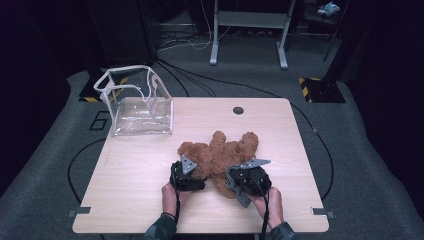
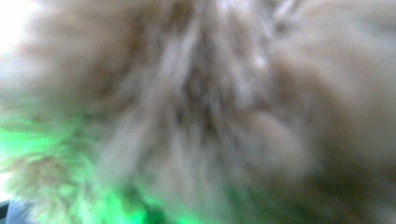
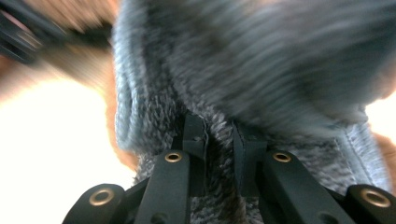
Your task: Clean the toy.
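Teddy bear: lying on the wooden table, nearer me than the clear bag
Right gripper: I'm clamping plush between nearly closed jaws; ready for lifting, likely bagging
Left gripper: I'm pressing into fur; jaws hidden, grasp unclear
Hands: both reaching forward, low, flanking the bear
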Demonstrator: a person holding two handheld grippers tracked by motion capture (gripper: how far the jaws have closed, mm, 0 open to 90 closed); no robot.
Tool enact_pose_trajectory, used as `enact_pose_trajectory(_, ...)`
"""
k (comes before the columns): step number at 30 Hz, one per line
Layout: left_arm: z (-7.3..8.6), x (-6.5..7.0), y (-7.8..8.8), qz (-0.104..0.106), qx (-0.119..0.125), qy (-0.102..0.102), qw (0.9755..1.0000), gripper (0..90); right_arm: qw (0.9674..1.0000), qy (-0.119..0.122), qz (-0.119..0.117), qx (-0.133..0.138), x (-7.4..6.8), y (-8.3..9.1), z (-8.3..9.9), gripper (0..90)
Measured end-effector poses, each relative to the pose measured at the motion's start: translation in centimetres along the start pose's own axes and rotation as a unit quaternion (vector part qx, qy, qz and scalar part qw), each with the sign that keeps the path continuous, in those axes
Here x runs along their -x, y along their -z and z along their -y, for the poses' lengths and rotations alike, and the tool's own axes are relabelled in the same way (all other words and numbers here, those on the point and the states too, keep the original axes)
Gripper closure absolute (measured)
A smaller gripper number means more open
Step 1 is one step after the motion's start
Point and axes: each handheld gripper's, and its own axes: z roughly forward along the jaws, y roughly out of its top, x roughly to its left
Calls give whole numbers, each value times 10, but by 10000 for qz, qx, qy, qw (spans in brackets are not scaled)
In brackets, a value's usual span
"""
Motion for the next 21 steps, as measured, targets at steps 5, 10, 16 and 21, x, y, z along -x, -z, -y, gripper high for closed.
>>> enact_pose_trajectory(5,0,0,0,-2,17,21,10000,133,9995,66,-176,250,-14,11,-25,771)
enact_pose_trajectory(10,0,0,0,-15,-11,4,10000,133,9997,200,-151,25,-28,-12,-38,767)
enact_pose_trajectory(16,0,2,-1,-72,-26,24,10000,133,9986,274,-231,-380,-31,-33,-19,778)
enact_pose_trajectory(21,0,1,-1,-75,-52,4,10000,133,9984,223,-232,-471,-33,-32,3,779)
